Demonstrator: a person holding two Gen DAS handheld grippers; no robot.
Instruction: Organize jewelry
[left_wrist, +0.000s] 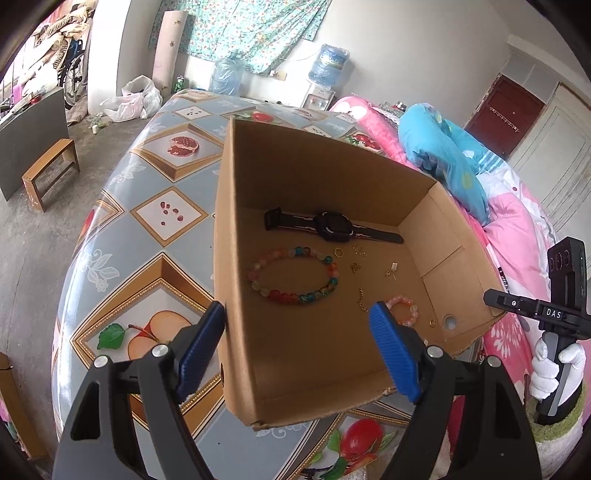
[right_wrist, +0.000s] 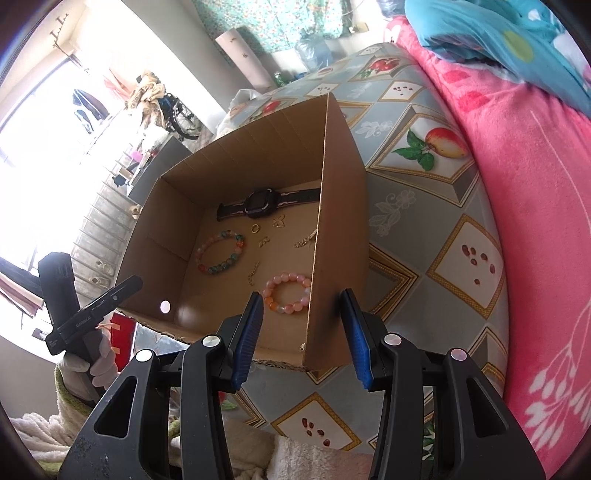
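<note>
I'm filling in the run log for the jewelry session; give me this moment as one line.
cardboard box: on table | inside: watch, multicolour bracelet, pink bracelet | left hand-held gripper: open | right hand-held gripper: straddles box wall

A: Box, centre frame: plain brown corrugated cardboard, matt, ragged near edge. Table cover, left of frame: glossy printed vinyl, smooth.

B: Contents: large bracelet of glassy multicoloured beads; small bracelet of milky pink beads; watch in black matt plastic with woven-looking strap. Gripper pads: blue ribbed rubber. Blanket, right of frame: pink fleecy cloth.
</note>
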